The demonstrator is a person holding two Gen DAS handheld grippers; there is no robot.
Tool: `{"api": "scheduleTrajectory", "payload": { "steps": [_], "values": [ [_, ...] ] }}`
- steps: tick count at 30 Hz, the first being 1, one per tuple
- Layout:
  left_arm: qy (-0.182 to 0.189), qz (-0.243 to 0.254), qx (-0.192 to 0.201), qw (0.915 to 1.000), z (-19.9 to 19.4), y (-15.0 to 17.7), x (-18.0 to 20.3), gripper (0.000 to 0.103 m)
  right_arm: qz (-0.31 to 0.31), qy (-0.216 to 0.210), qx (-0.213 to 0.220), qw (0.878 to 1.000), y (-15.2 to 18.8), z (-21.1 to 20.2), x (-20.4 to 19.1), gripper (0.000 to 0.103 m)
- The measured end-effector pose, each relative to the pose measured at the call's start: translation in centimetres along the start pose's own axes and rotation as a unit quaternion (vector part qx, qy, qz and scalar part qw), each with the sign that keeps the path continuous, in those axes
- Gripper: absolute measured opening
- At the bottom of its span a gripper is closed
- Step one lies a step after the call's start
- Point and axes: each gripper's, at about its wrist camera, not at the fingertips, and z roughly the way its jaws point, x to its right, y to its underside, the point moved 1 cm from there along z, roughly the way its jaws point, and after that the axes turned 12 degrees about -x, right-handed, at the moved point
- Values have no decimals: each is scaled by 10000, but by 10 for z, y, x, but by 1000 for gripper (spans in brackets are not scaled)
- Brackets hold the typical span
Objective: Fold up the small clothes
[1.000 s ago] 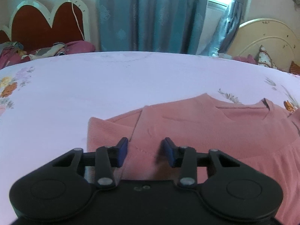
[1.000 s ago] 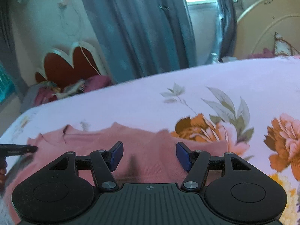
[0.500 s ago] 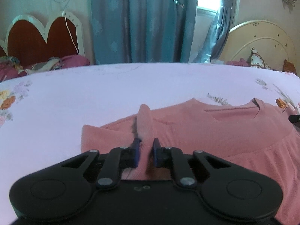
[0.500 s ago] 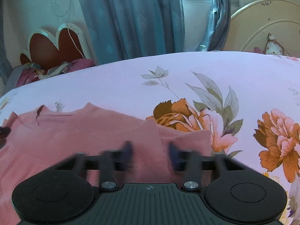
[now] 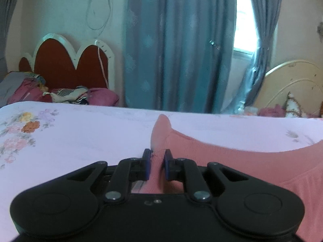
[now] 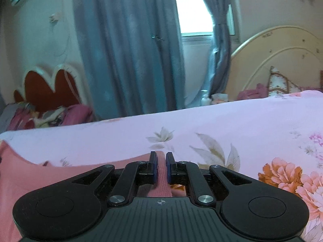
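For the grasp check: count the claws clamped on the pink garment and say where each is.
2. The left claw pinches a raised fold of the pink garment at its left side; the right claw pinches fabric at its right edge, over the floral bedsheet.

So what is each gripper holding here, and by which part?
Both hold the pink top: the left gripper and the right gripper each pinch a raised fold of fabric.

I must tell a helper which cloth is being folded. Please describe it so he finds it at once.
On the floral bedsheet in front of the blue curtains lies a pink top. It is the only plain pink knit there, pinched by both grippers' fingers.
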Motion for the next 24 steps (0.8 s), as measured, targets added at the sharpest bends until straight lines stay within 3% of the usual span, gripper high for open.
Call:
{"api": "scheduleTrajectory", "payload": {
  "steps": [6,10,12,14,21,24],
  "values": [
    [-312,275,-714,9966,34,22,6,16,-63,451,-676,9967,19,44,-4,8],
    [-405,310,-706,9962,32,23,4,25,-85,475,-670,9966,24,46,1,9],
    [-465,268,-768,9956,30,22,1,47,-78,461,-625,9969,22,41,1,17],
    [-561,226,-811,9949,27,22,-2,68,-72,457,-439,9980,20,30,1,48],
    [-689,313,-940,9927,9,26,-7,67,-198,262,-428,9985,20,-1,-15,51],
    [-562,251,-871,9943,-7,26,-2,67,-356,113,-500,9980,24,-11,-33,51]
  ]
}}
